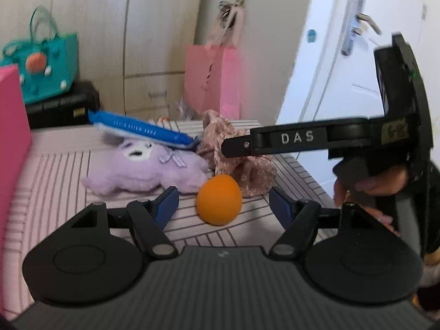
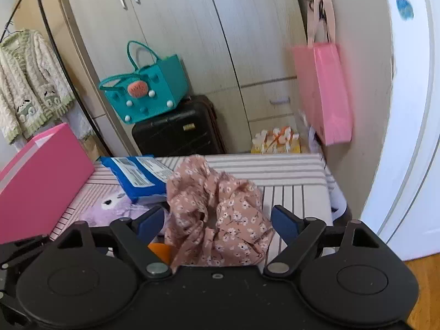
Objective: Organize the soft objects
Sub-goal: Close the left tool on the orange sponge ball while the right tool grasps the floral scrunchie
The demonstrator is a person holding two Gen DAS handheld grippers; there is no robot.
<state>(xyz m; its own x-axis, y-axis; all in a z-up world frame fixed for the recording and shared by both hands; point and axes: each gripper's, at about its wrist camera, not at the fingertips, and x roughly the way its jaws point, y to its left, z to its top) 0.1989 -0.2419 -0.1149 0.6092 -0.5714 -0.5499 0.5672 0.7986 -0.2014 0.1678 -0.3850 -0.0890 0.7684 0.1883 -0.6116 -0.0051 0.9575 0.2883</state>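
Note:
An orange soft ball (image 1: 219, 199) lies on the striped pink bed surface (image 1: 55, 181), between the blue pads of my left gripper (image 1: 224, 202). The pads stand clear of it on both sides. Behind it lie a purple plush toy (image 1: 143, 170), a blue packet (image 1: 143, 132) resting on the plush, and a crumpled pink floral cloth (image 1: 242, 170). My right gripper (image 2: 218, 220) is open around the floral cloth (image 2: 217, 206), which fills the gap between its fingers. One of its fingers (image 1: 275, 140) shows in the left wrist view, reaching over the cloth with a hand on the grip.
A pink box (image 2: 41, 181) stands at the bed's left. A teal bag (image 2: 148, 88) sits on a black suitcase (image 2: 176, 132) by the wardrobe. A pink paper bag (image 2: 321, 93) hangs on the wall, beside a white door (image 2: 407, 110). The bed's right edge (image 2: 330, 187) is close.

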